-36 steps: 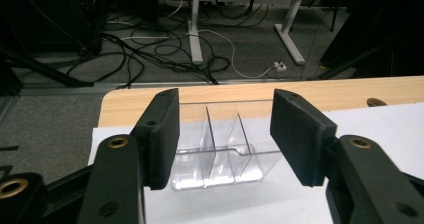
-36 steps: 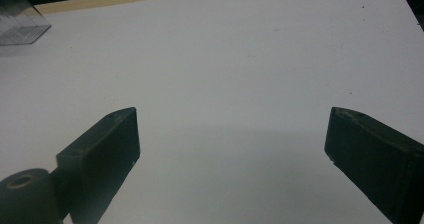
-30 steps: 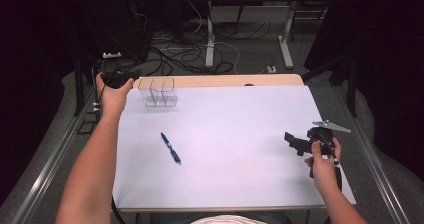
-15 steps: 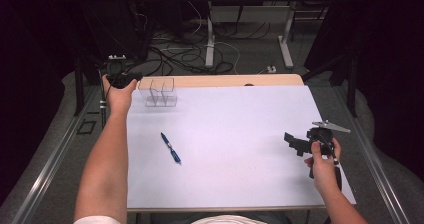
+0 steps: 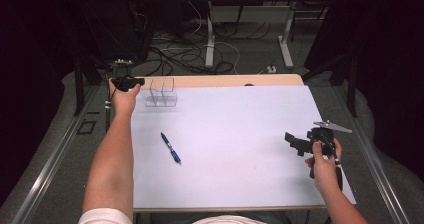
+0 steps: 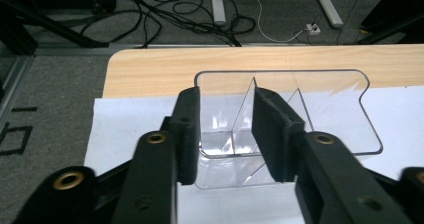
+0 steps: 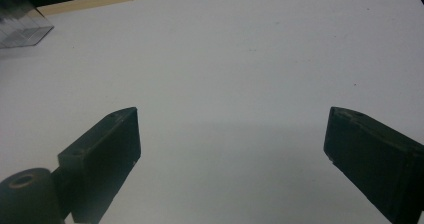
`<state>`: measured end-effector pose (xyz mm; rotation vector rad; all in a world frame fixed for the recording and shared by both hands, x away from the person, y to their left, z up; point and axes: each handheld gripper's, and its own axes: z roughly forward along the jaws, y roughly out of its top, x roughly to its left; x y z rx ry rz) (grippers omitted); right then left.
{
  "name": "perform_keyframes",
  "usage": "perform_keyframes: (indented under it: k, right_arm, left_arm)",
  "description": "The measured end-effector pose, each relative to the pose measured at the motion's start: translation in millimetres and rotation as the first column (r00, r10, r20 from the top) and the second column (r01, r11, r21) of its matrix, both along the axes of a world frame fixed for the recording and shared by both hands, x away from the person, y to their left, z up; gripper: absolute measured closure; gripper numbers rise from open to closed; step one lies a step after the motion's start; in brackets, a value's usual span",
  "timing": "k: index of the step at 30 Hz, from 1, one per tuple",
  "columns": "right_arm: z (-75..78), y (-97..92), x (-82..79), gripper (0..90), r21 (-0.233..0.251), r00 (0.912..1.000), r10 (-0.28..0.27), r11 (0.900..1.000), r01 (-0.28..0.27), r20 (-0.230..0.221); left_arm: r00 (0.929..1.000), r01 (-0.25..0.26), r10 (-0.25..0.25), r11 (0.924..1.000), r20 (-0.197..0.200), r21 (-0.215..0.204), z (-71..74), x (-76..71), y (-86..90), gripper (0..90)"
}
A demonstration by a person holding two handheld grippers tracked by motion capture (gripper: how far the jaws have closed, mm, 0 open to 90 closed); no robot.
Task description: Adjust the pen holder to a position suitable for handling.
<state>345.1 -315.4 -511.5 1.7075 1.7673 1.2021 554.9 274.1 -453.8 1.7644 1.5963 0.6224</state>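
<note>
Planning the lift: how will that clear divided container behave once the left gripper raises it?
The clear container looks thin-walled, so probably light and rigid. Its glossy walls may slip between the left gripper pads. Held at one end, it could tilt.

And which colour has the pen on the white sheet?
The pen is blue with a darker tip, seen best in the high view.
</note>
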Motion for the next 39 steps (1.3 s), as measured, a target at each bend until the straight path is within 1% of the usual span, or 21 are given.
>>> perform_keyframes:
  k: [1,2,6,8,9,10,12,15,19,20,21,23,24,27,28,29,30,32,36,37,39]
  right_arm:
    - [-0.4,0.1,0.1,7.7,0.005,1.0,-0.001,1.0,0.001,0.008]
    - [0.0,0.8,-0.3,7.8,0.014,1.0,-0.001,0.9999,0.001,0.001]
    - [0.4,1.0,-0.4,7.9,0.015,1.0,0.002,0.9999,-0.002,-0.001]
    - [-0.1,1.6,-0.3,7.9,0.016,0.9999,-0.007,0.9998,0.007,0.01]
    - [0.3,1.4,-0.6,7.9,0.015,1.0,-0.004,0.9999,0.004,0.005]
    - [-0.1,1.5,-0.4,7.9,0.016,0.9999,-0.004,0.9999,0.004,0.01]
    - [0.5,1.1,-0.6,8.0,0.022,1.0,0.008,0.9997,-0.008,0.0]
    - [0.2,1.1,-0.7,8.2,0.025,1.0,0.003,0.9997,-0.003,0.004]
    - [0.3,0.5,-0.9,8.3,0.031,1.0,0.006,0.9995,-0.007,0.004]
    - [0.2,0.4,-0.9,8.3,0.031,1.0,0.006,0.9995,-0.007,0.004]
    - [-0.2,0.6,-0.8,8.3,0.03,1.0,0.002,0.9995,-0.002,0.006]
    - [0.0,0.2,-1.0,8.4,0.031,0.9999,0.013,0.9994,-0.013,-0.006]
    - [0.0,0.9,-1.1,8.4,0.027,1.0,0.003,0.9996,-0.003,-0.005]
    - [0.1,1.0,-1.3,8.4,0.025,1.0,0.005,0.9997,-0.005,-0.006]
    - [-0.1,1.3,-1.2,8.5,0.026,1.0,0.004,0.9997,-0.004,-0.006]
    - [0.1,1.1,-1.3,8.6,0.035,0.9998,0.017,0.9993,-0.017,-0.011]
    - [-0.5,1.5,-1.0,8.7,0.033,0.9999,0.014,0.9994,-0.014,-0.002]
    - [-0.6,2.1,-0.9,8.9,0.031,0.9999,0.015,0.9994,-0.015,-0.005]
    - [-1.1,2.0,-0.3,9.0,0.024,0.9997,0.023,0.9994,-0.023,-0.002]
    - [-0.8,2.3,-0.5,8.9,0.028,0.9997,0.022,0.9994,-0.022,-0.003]
    - [-0.9,1.8,-0.6,9.0,0.028,0.9997,0.022,0.9994,-0.022,-0.002]
  left_arm:
    - [1.0,-0.007,0.007,1.0,0.001,0.0,-1.1,0.3,0.2,65.5]
    - [1.0,-0.009,0.009,1.0,-0.004,0.002,-1.7,0.3,0.6,65.9]
    - [0.9998,-0.013,0.013,0.9999,-0.016,0.007,-5.2,1.6,2.8,66.3]
    - [0.9996,-0.021,0.021,0.9997,-0.021,0.01,-5.7,2.0,4.3,66.3]
    - [0.9994,-0.024,0.024,0.9997,-0.023,0.004,-5.7,2.0,5.2,66.4]
    - [0.9994,-0.026,0.026,0.9997,-0.025,0.0,-6.0,2.1,6.1,66.4]
    - [0.9992,-0.026,0.026,0.9997,-0.031,0.006,-7.0,2.4,7.8,66.6]
    - [0.999,-0.032,0.032,0.9995,-0.03,0.0,-8.3,3.5,7.9,67.1]
    - [0.9987,-0.037,0.037,0.9993,-0.035,0.008,-10.5,5.1,7.3,67.2]
    - [0.9986,-0.029,0.03,0.9994,-0.044,0.021,-11.1,5.2,7.9,66.5]
    - [0.9981,-0.026,0.027,0.9994,-0.055,0.02,-11.9,5.5,7.6,66.4]
    - [0.9977,-0.022,0.024,0.9994,-0.064,0.026,-14.3,6.0,6.6,66.0]
    - [0.9981,-0.018,0.02,0.9995,-0.059,0.025,-15.5,6.0,6.2,65.9]
    - [0.9988,-0.025,0.025,0.9996,-0.041,0.016,-18.3,6.2,5.1,66.8]
    - [0.9988,-0.025,0.025,0.9996,-0.043,0.017,-18.3,6.3,4.4,67.9]
    - [0.9988,-0.021,0.022,0.9995,-0.044,0.024,-18.4,6.4,3.5,67.9]
    - [0.9991,-0.017,0.018,0.9995,-0.039,0.028,-18.8,6.7,3.0,68.3]
    - [0.9981,-0.015,0.016,0.9998,-0.06,0.016,-18.9,6.6,2.2,71.4]
    - [0.9957,-0.004,0.006,0.9996,-0.092,0.027,-20.2,6.5,1.3,74.8]
    - [0.995,-0.004,0.008,0.9993,-0.1,0.037,-20.5,6.5,1.1,76.0]
    - [0.9949,-0.014,0.018,0.9989,-0.099,0.046,-21.2,5.6,0.8,79.9]
